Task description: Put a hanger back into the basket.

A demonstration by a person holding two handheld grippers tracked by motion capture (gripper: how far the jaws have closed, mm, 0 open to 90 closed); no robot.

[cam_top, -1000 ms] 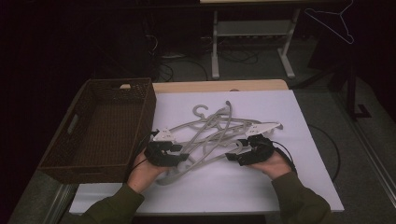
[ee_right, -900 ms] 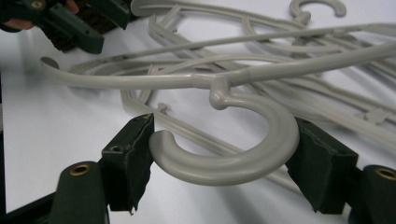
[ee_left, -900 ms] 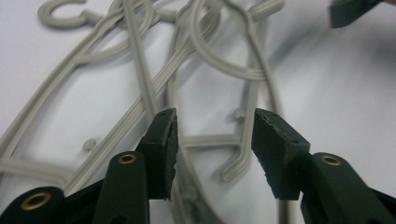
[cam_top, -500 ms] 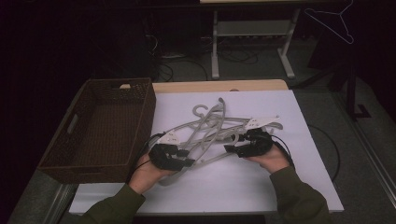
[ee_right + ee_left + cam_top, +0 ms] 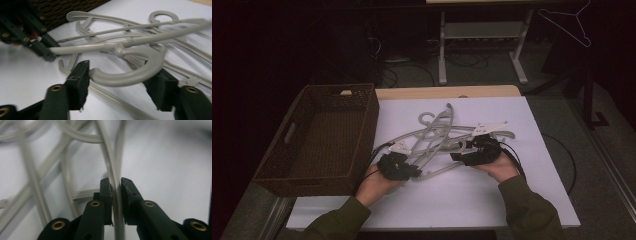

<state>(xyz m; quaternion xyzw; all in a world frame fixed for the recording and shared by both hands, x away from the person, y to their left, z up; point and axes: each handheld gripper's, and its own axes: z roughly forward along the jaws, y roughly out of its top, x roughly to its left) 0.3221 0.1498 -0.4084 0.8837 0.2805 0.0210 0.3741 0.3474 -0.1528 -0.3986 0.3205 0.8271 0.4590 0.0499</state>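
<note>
A tangle of several grey plastic hangers (image 5: pixel 437 132) lies on the white table (image 5: pixel 492 210). My left gripper (image 5: pixel 414 172) is at the pile's near left. Its jaws have just been closing and now pinch a thin hanger bar (image 5: pixel 113 165), so my left gripper (image 5: pixel 115 186) is shut on it. My right gripper (image 5: pixel 454 156) reaches in from the pile's right. In the right gripper view, my right gripper (image 5: pixel 122 75) holds a hanger's hook (image 5: pixel 130 75) across its jaws. They have just opened slightly, and the pads still touch the hook. The left gripper (image 5: pixel 42 51) shows beyond, on the same hanger's arm.
A dark wicker basket (image 5: pixel 368 125) stands at the table's left, close to my left hand. Black cables trail from both grippers. A wire hanger (image 5: pixel 569 22) hangs at the back right, and a metal stand (image 5: pixel 442 55) is on the floor beyond the table.
Both hands have stayed almost in place. The right gripper has edged slightly up and left with the hook, and the hangers between the grippers have shifted a little.
</note>
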